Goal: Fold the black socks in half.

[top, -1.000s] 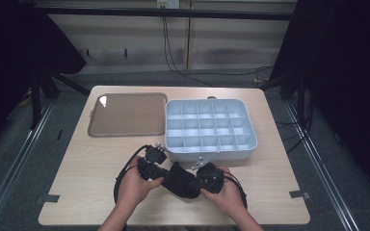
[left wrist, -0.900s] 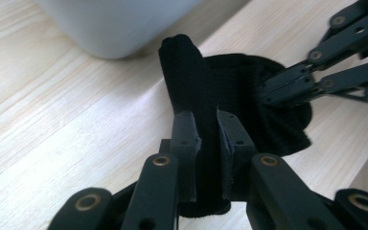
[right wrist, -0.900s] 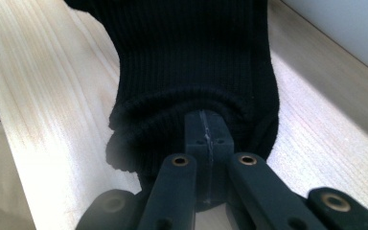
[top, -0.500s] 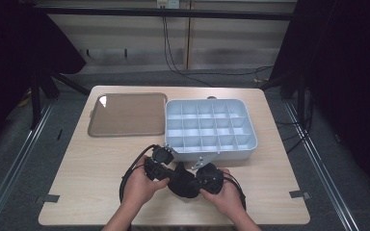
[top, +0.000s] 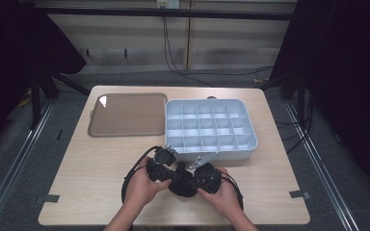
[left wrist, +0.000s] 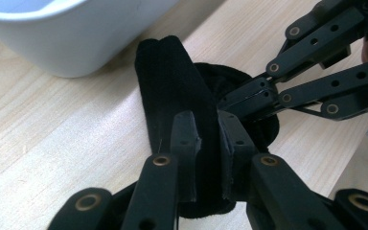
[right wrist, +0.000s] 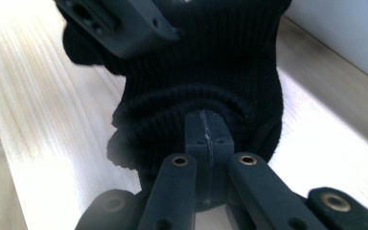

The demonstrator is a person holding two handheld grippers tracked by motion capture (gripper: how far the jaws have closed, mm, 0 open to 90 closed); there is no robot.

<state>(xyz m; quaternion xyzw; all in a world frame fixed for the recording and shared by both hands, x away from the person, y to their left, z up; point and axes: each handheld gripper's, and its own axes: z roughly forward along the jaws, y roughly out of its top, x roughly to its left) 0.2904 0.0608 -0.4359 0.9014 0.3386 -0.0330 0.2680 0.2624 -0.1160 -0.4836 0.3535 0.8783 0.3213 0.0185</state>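
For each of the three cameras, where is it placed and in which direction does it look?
High view: above the person's side, facing forward and down on the table; both hands, left gripper and right gripper show.
Left gripper view: rides the left gripper, looking along its jaws clamped on the black knit cloth.
Right gripper view: rides the right gripper, jaws pinched in the cloth's fold.
Shared: both gripper views show the cloth and the white compartment box.

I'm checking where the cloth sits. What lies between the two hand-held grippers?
In the high view, a bunched black knitted cloth lies between the left hand-held gripper and the right hand-held gripper; each gripper view shows its jaws clamped on it.
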